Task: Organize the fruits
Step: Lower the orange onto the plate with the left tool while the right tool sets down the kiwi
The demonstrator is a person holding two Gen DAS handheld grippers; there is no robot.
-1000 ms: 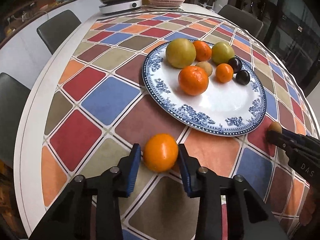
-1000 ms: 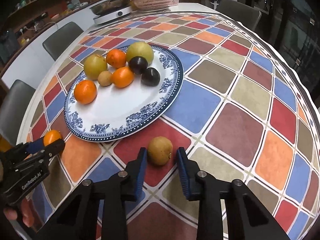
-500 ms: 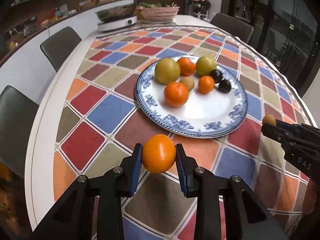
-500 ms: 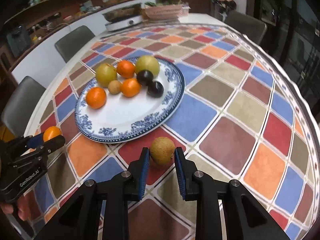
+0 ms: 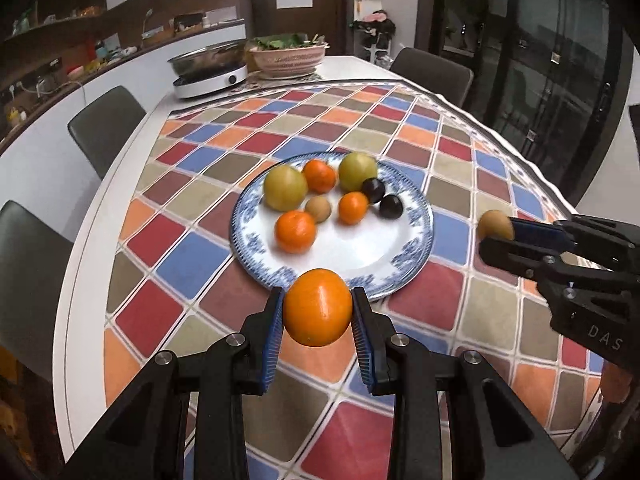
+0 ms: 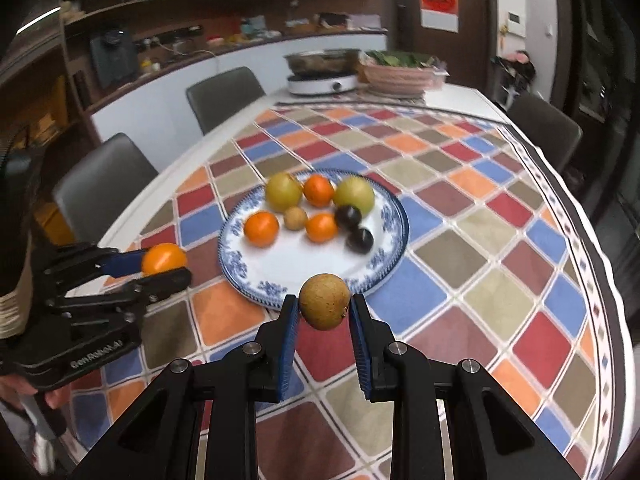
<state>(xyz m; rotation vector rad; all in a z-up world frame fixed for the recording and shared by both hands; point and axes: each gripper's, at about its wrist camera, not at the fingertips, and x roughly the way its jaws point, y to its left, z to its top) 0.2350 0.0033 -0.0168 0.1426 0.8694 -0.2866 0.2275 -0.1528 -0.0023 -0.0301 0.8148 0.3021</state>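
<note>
Checkered tabletop mostly bare around plate. Left gripper pinched orange above plate's near rim; right gripper pinched brown fruit. Only right view showed shelves.

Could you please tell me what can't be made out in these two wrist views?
- Left wrist view: the plate's near rim, hidden behind the orange held in the left gripper.
- Right wrist view: the near rim again, behind the brown fruit in the right gripper.
- Both views: fruit on the plate is motion-blurred, so the kinds are uncertain.
</note>
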